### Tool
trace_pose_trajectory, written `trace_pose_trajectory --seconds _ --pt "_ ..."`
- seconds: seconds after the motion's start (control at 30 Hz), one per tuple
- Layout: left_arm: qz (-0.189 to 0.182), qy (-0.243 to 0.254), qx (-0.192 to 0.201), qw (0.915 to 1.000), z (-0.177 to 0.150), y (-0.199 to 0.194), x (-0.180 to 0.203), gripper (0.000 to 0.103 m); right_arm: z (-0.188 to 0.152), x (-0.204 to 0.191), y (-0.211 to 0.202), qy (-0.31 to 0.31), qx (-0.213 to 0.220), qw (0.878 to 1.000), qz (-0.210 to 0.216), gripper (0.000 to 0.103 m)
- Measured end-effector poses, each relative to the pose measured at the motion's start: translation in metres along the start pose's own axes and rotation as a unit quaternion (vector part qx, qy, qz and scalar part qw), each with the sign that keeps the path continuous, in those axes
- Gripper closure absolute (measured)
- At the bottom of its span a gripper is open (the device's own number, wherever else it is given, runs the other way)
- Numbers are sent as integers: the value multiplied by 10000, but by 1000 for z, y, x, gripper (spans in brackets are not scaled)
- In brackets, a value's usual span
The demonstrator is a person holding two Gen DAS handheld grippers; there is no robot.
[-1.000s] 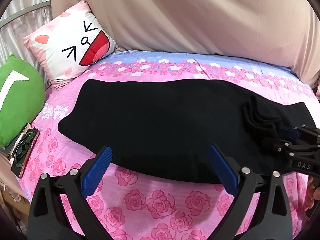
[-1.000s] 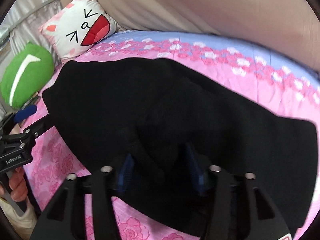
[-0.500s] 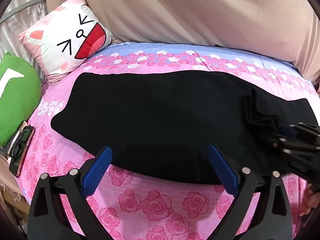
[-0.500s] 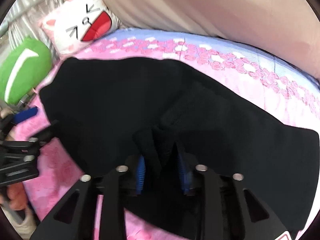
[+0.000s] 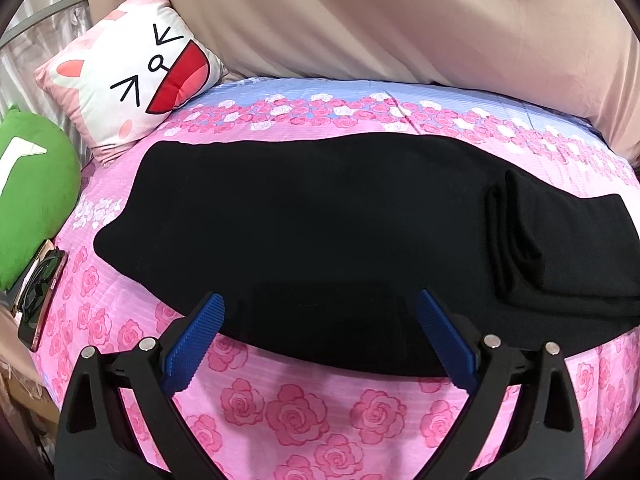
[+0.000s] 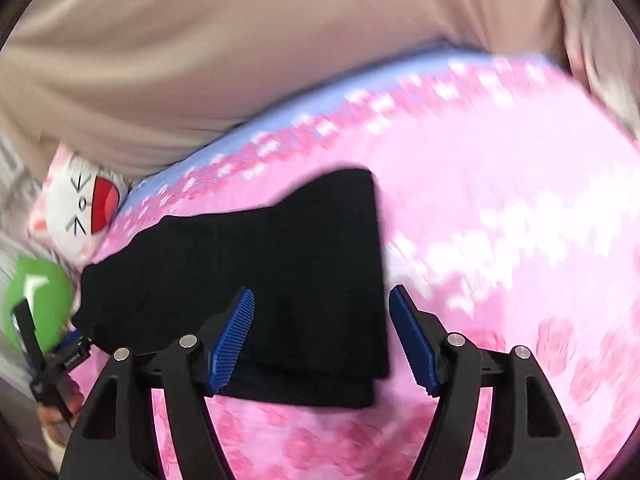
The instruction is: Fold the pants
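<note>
Black pants (image 5: 320, 232) lie lengthwise across the pink rose bedspread (image 5: 304, 412). Their right end is folded back on itself in a thick doubled fold (image 5: 532, 248). My left gripper (image 5: 318, 308) is open and empty, hovering over the pants' near edge. In the blurred right wrist view the pants (image 6: 280, 272) lie flat with the folded end nearest. My right gripper (image 6: 320, 304) is open and empty above that end. The left gripper (image 6: 68, 348) also shows at the far left there, held by a hand.
A white cat-face pillow (image 5: 136, 76) and a green plush cushion (image 5: 32, 192) sit at the bed's left end. A phone or case with sunglasses (image 5: 40, 292) lies at the left edge. A beige curtain (image 5: 380, 20) hangs behind the bed.
My right gripper was shut on the pants' right end; it has opened, let the cloth go and pulled back and up. The fold now lies on the pants. My left gripper stayed open.
</note>
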State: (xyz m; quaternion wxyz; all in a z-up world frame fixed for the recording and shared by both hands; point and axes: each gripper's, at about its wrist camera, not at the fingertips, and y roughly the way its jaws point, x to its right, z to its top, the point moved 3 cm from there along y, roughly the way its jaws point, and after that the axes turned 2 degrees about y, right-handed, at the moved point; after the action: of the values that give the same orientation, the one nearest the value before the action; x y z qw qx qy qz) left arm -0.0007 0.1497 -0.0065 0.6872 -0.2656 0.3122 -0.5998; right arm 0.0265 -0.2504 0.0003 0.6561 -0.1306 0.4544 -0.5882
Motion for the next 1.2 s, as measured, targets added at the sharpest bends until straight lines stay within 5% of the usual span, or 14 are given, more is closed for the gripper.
trace_pose_trajectory --seconds 0.17,0.23,0.3,0.37,0.4,0.6,0.83,1.07,1.2 --pt "47 -26 24 10000 2 -7 9 8 -12 8 35 302 -457 9966 613 32" --pt "85 2 26 10000 3 -10 12 8 -16 5 37 211 -349 9967 696 23" --pt "132 29 39 9999 3 -14 16 8 -17 1 40 166 -333 9964 756 26" --pt "111 22 54 9999 5 -17 20 8 -22 -5 41 26 -355 9958 838 63" --pt "83 8 47 10000 6 -18 21 8 -23 -7 41 -31 -374 9957 849 72" --pt "74 51 -24 10000 11 -20 40 8 -12 0 15 -305 -51 9971 694 88" --pt "87 248 -51 9996 9 -21 64 8 0 32 -14 -479 146 9983 296 89" --pt "64 437 -114 9990 5 -16 79 8 -3 93 -47 9 439 9989 -144 88" --pt "-10 443 -199 9988 3 -8 86 8 -11 117 -46 93 302 9977 -597 66"
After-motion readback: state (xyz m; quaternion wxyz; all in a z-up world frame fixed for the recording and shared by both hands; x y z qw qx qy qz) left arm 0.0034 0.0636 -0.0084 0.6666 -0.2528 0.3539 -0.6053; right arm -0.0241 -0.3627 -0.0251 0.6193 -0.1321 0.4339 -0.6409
